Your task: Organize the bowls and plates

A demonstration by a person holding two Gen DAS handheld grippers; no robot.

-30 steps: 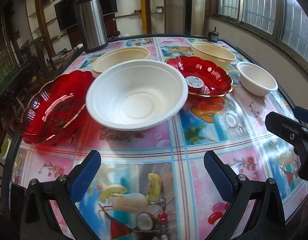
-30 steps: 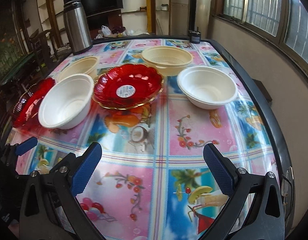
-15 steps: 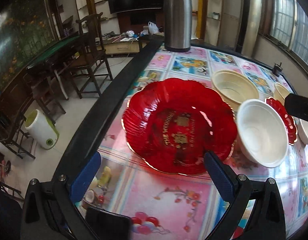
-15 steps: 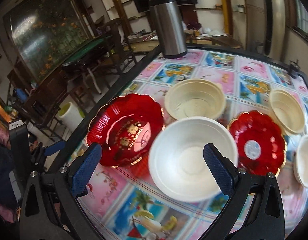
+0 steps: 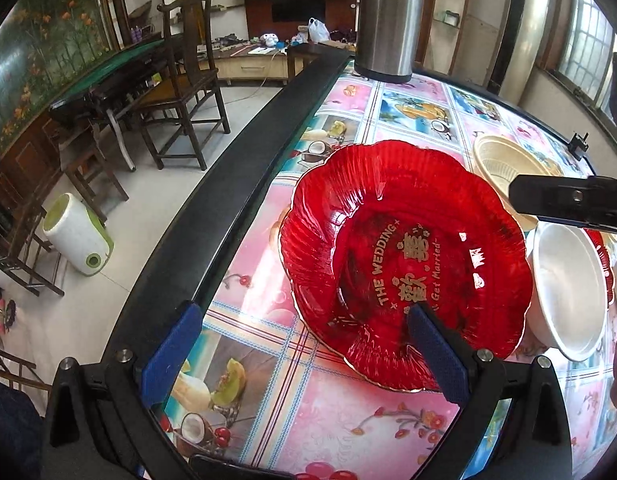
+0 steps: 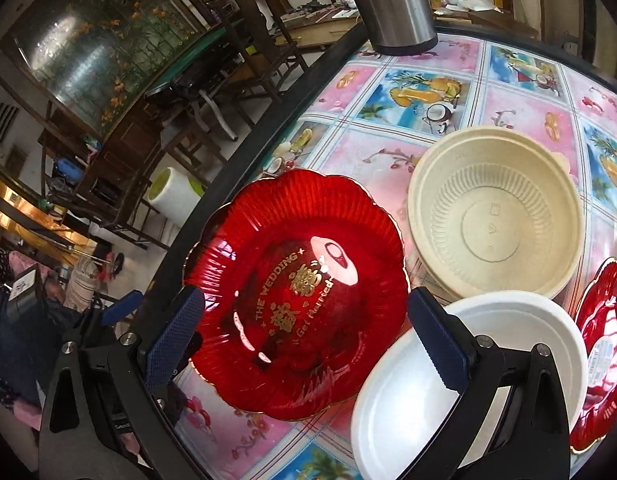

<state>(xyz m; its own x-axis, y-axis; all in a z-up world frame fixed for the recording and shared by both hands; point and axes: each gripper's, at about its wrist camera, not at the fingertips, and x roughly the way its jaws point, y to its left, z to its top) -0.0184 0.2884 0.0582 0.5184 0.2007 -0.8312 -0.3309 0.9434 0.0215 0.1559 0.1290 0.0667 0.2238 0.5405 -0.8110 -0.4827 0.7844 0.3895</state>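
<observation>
Both tools stand spread apart and grip nothing: the left tool (image 5: 300, 356) hovers at the near edge of the red plate (image 5: 404, 260) lying mid-frame on the table (image 5: 340, 432). The right tool (image 6: 304, 336) hangs lower centre over that plate and the white bowl (image 6: 408, 412) beside it.

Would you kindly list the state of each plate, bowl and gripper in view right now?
Red wedding plate: upright on table, empty, ungrasped.
White bowl: upright, empty, beside that plate.
Cream bowl: upright, empty.
Second red plate: on table, sticker inside.
Left gripper: open, holding nothing.
Right gripper: open, holding nothing.
</observation>
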